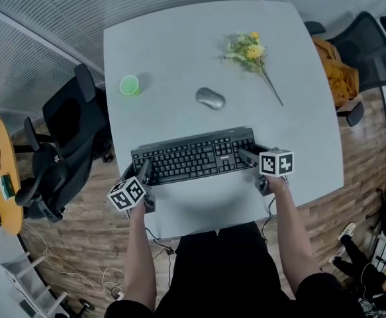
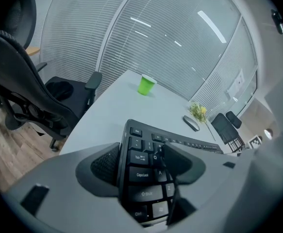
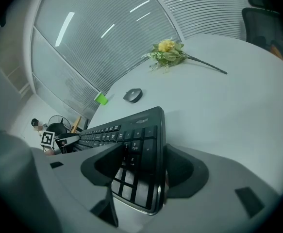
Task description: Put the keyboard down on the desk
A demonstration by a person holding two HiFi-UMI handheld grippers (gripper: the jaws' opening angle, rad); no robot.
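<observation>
Forearms reach down from the camera to 2 claws, each topped by a marker cube. Between them spans the black keyboard, its long side running from 1 claw to the other, over the near part of the pale surface.

The left claw is clamped on the keyboard's left end: its own view shows 1 jaw pressed on the keys by Q and A, the other against the outer edge beside Tab and Caps Lock. The right claw pinches the number-pad end the same way, 1 jaw over the keys and 1 on the outer edge. Whether the keyboard's underside touches the surface cannot be told.

Beyond both claws, roughly midway between them and apart from the keyboard, lies a grey mouse. Further out ahead of the left claw stands a green cup. Well ahead of the right claw lies a sprig of yellow flowers, stem pointing back toward that claw. Off the surface, out to the left claw's left, stands a black office chair.
</observation>
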